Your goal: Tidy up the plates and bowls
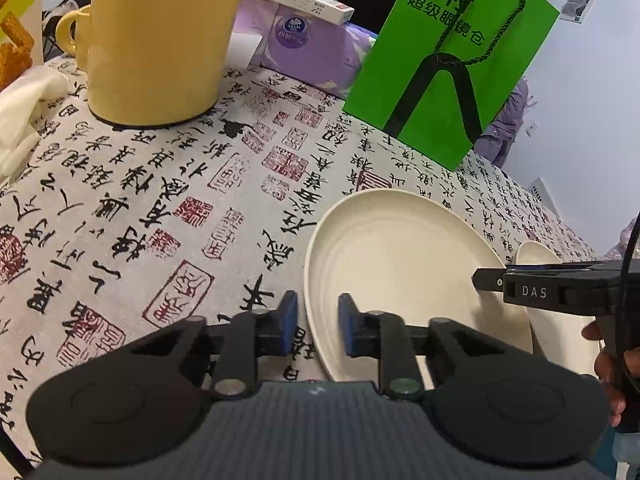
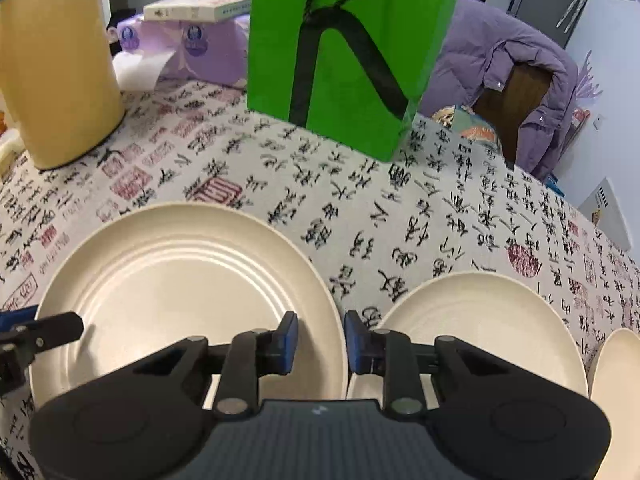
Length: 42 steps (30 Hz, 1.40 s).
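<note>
Left claw [image 1: 318,330] grips the left rim of the large cream plate [image 1: 400,264]; right claw [image 2: 321,340] clamps its right rim, beside a second plate [image 2: 480,320].

Even, soft indoor light, no hard shadows. Mild sheen on the ridged cream round plate [image 2: 188,280]. Strong fisheye bending: the calligraphy-print tablecloth [image 1: 160,208] curves away at the edges, corners vignette black. Tall yellow cylindrical jug [image 1: 160,36] slightly soft; centre sharp.
</note>
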Available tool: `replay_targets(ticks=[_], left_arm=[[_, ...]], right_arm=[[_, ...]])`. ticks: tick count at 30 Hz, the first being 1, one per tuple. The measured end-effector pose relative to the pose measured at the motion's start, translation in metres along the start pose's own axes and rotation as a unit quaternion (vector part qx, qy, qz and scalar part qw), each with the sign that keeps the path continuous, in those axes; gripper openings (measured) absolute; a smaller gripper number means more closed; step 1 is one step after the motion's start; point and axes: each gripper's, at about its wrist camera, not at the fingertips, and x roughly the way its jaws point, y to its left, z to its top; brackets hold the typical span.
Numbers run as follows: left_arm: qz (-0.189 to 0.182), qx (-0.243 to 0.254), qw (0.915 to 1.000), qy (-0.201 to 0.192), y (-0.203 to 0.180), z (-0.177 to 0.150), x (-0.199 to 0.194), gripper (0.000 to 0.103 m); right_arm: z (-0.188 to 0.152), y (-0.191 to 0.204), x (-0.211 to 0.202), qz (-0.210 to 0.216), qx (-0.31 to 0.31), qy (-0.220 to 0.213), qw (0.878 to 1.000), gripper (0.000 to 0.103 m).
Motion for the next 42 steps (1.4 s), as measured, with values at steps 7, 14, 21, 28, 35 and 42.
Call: replay_targets(ticks=[7, 14, 21, 28, 35, 42], left_arm=[[0.009, -0.01, 0.9999, -0.002, 0.003, 0.0, -0.002, 0.015], [0.036, -0.016, 0.9991, -0.011, 0.007, 0.004, -0.004, 0.015], [0.041, -0.029, 0.9985, -0.023, 0.013, 0.007, -0.008, 0.016], [0.038, -0.044, 0.9973, -0.044, 0.019, 0.011, -0.021, 0.017], [0.037, -0.05, 0.9961, -0.063, 0.021, 0.013, -0.034, 0.017], [0.027, -0.052, 0.9948, -0.083, 0.023, 0.014, -0.049, 0.017]], right_arm=[[-0.002, -0.001, -0.004, 0.01, 0.011, 0.0, 1.0, 0.017], [-0.006, -0.001, -0.01, 0.041, 0.029, -0.021, 0.999, 0.012], [-0.003, 0.001, -0.025, 0.05, 0.042, -0.054, 0.996, 0.01], [-0.002, 0.006, -0.042, 0.061, 0.048, -0.087, 0.993, 0.009], [-0.004, 0.008, -0.059, 0.069, 0.061, -0.112, 0.989, 0.009], [-0.013, 0.011, -0.079, 0.071, 0.069, -0.139, 0.985, 0.008]])
